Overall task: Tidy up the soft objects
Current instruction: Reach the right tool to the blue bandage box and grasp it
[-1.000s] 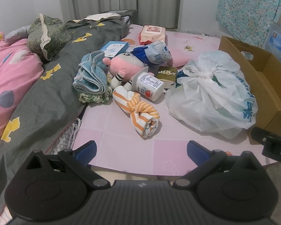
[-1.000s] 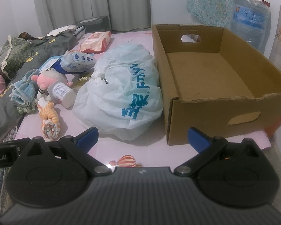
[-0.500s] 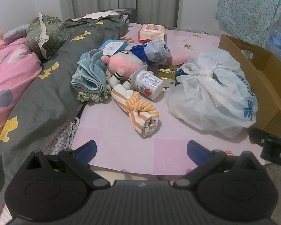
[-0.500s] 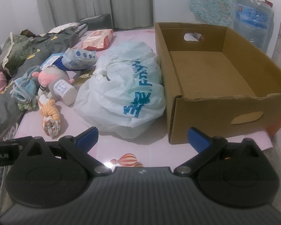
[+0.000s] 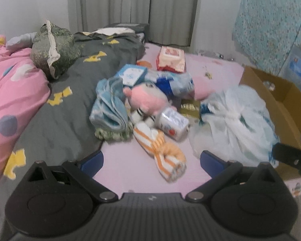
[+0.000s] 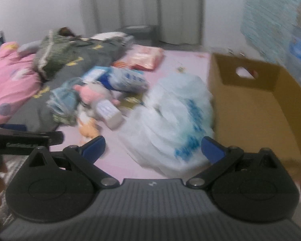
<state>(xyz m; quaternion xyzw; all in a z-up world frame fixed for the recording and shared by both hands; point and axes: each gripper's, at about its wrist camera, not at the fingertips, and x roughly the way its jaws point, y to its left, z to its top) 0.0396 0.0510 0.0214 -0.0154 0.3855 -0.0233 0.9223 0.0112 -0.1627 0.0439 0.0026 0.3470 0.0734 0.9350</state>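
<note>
Cardboard box (image 6: pixel 256 108) at two o'clock sat empty; our left gripper (image 5: pixel 151 157) and right gripper (image 6: pixel 153 146), both spread, approached; next, presumably pinching the striped sock roll (image 5: pixel 162 156).

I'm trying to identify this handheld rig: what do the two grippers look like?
Both look alike: a ribbed dark grey body, two round black pivot housings, black linkage arms with silver pins, and blue finger pads. The left gripper and right gripper share this build. Seen side-on from the right wrist view, the left one carries pale lettering, too blurred to read.

Pink-sheeted bed (image 5: pixel 126 172): striped roll (image 5: pixel 162 154), white bag (image 5: pixel 232 126), seemingly cardboard box (image 6: pixel 256 108).
</note>
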